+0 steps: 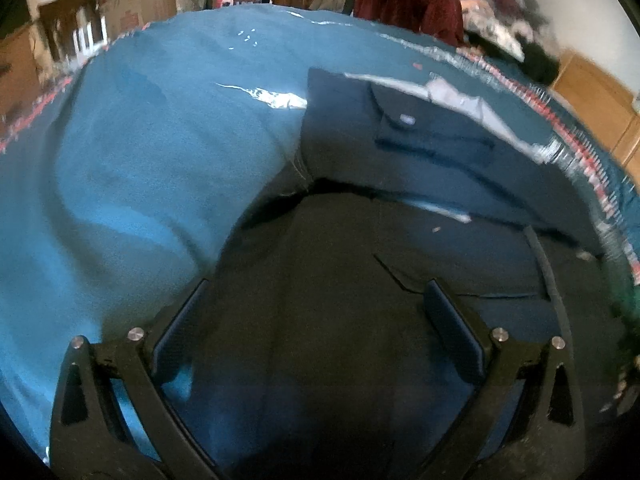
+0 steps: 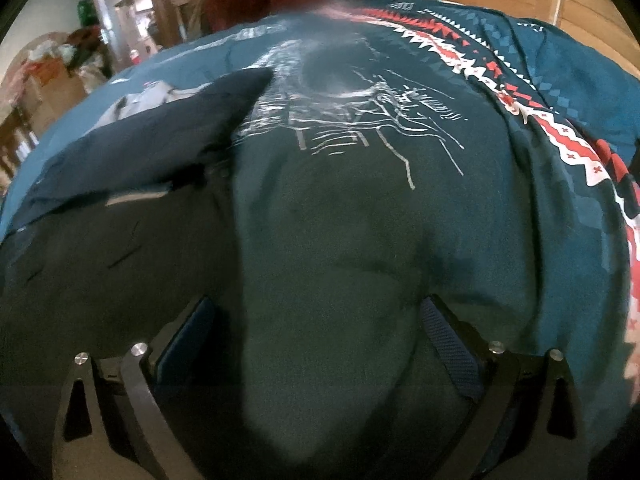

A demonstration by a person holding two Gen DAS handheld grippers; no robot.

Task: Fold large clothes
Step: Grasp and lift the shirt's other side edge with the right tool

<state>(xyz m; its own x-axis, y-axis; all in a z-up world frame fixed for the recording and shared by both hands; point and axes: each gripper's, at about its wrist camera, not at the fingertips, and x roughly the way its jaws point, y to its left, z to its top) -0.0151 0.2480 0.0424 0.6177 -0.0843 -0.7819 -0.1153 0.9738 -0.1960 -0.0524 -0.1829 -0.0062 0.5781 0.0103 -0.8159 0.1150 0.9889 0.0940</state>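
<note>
While the dark garment (image 1: 344, 280) lies spread over the blue blanket (image 1: 140, 152) on what looks like a bed, toward the blanket's patterned red-and-white border (image 2: 520, 92), both tools hang low above it with nothing in them. A navy piece (image 1: 400, 148) with a small label lies at its far side, partly over pale cloth (image 1: 452, 96); whether that is a separate garment or a turned-back part cannot be told. In the right view the cloth between the fingers is a dark teal shirt (image 2: 360, 208) with a white line print (image 2: 360, 116), and it overlaps the darker fabric to the left. The left hand-held gripper (image 1: 316, 320) stands wide open over black cloth, its pads clear of any fold; the right hand-held gripper (image 2: 320, 336) is likewise wide open over a soft ridge of shirt, holding nothing. The step in hand seems to be taking a first grip. To do it well, each tool should probably come down on a true edge or hem, not the middle, pinch one layer only, and keep clear of the blanket beneath, so the fold lifts cleanly and evenly.
</note>
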